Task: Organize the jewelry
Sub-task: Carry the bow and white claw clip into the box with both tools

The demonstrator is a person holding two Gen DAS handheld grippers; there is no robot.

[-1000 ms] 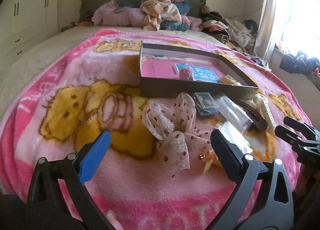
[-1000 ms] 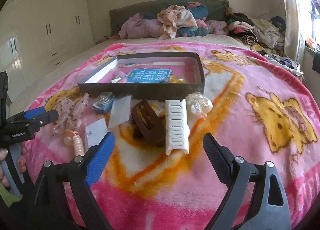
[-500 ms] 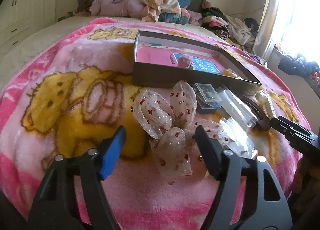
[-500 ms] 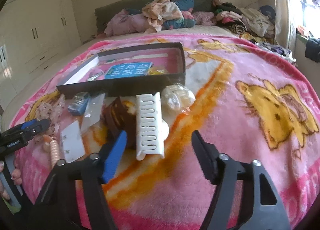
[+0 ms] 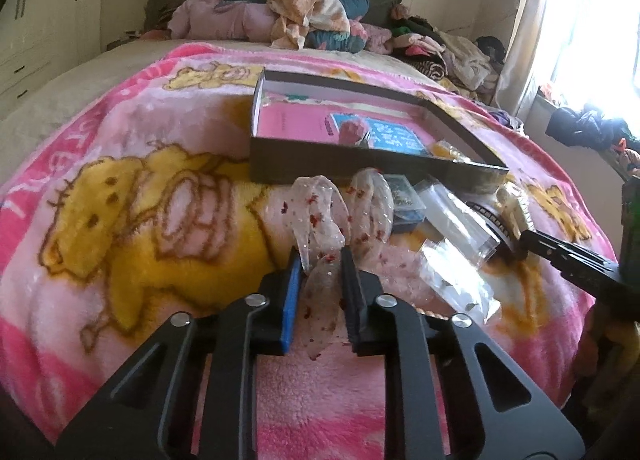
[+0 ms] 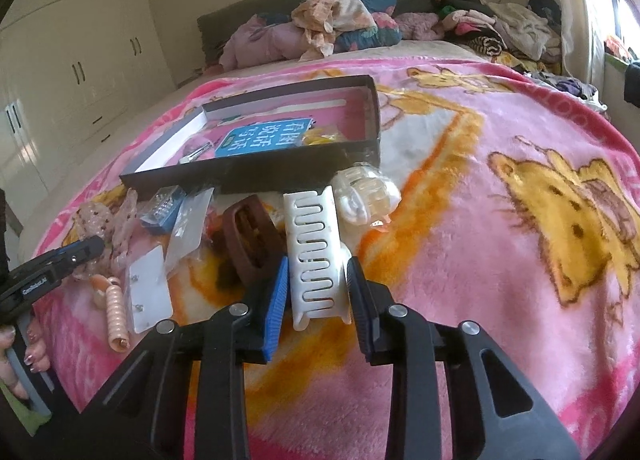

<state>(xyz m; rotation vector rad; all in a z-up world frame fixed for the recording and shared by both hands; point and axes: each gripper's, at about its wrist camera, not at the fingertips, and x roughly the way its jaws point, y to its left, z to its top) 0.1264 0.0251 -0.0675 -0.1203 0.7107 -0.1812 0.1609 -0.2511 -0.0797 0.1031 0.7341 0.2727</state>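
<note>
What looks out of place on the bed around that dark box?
Most accessories lie on the blanket outside the dark box: a brown claw clip, plastic packets and a coiled hair tie. The left gripper pinches the sheer dotted bow; the right gripper clamps the white claw clip.

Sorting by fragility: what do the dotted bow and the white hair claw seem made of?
Dotted bow: looks like sheer organza-type fabric, see-through, limp, with red specks. White hair claw: probably hard plastic, glossy, with rigid moulded slots.
</note>
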